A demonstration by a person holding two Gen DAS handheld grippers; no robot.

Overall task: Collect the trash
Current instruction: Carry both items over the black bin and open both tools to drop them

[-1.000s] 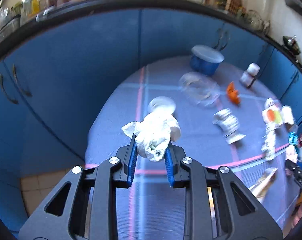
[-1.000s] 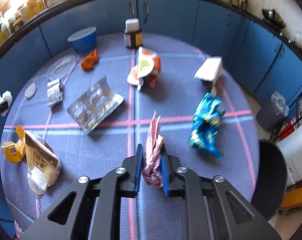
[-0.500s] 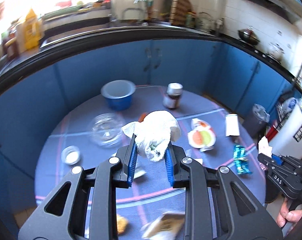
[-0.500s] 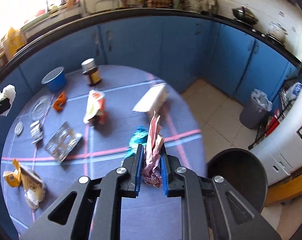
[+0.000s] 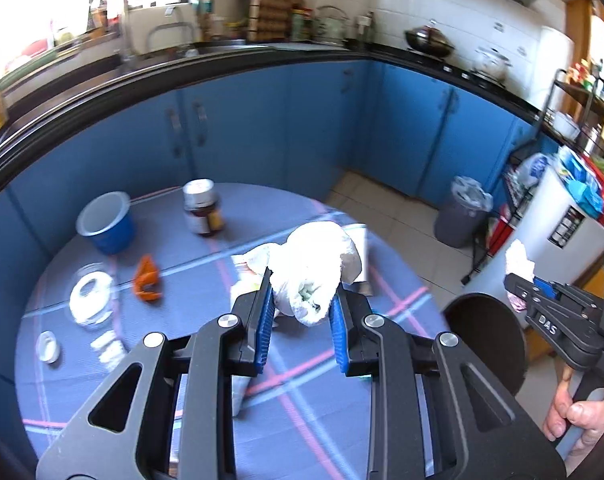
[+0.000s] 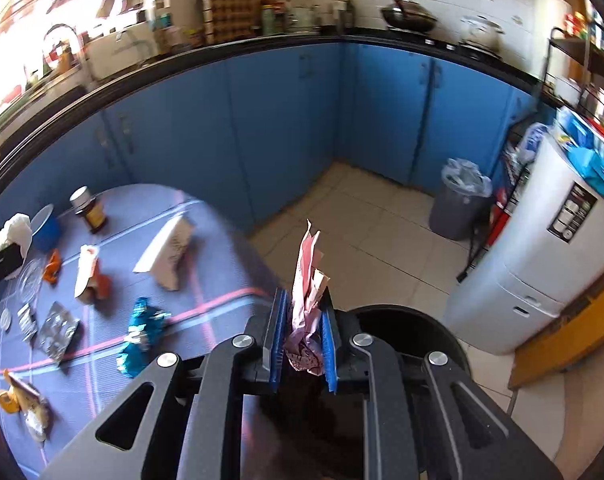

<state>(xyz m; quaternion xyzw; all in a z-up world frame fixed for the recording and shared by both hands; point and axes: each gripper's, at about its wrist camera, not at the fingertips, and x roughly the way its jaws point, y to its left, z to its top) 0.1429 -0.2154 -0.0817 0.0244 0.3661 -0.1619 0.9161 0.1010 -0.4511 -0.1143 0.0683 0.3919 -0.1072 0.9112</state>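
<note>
Blue plastic bowl (image 5: 106, 224) and brown glass jar with pale lid (image 5: 202, 208) on round blue checked tablecloth (image 5: 82, 392); grey lined floor bin (image 6: 459, 200); white refrigerator (image 6: 541, 272); blue cabinets (image 5: 262, 128).

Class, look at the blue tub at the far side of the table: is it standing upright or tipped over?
Upright. In the left wrist view the blue tub stands on its base on the table, its round pale top facing up.

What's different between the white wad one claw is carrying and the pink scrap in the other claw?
The white tissue wad is rounded and bulky, bulging wider than the left gripper; the pink paper scrap is thin and stands tall between the right gripper's pads. The wad hangs over the table; the scrap is above the black bin. Both are crumpled and clamped.
</note>
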